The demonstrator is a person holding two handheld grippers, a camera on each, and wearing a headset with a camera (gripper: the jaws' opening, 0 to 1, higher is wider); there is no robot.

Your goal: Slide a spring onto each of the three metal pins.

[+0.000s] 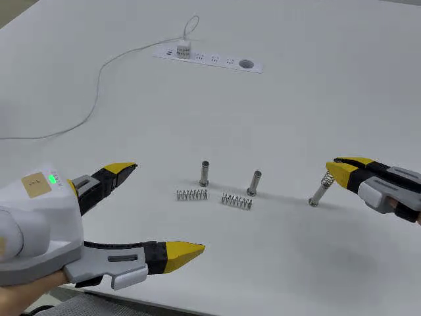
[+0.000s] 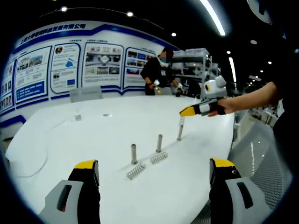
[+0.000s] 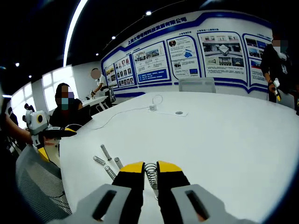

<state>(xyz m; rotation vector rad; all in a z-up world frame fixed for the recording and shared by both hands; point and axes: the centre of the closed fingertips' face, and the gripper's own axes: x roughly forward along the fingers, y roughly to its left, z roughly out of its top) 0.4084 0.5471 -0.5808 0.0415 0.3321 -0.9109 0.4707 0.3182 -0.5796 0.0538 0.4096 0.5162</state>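
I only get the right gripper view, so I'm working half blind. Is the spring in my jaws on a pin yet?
Observer: In the head view, the spring sits at the top end of the third pin, which leans tilted.
Operator: And the other pins?
Observer: The left pin and middle pin stand upright, bare.
Operator: My other hand?
Observer: The left gripper is open, holding nothing.

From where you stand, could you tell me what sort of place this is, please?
Probably a company showroom or demonstration hall: a large white table, blue-trimmed display boards along the wall, and shelving racks at the back.
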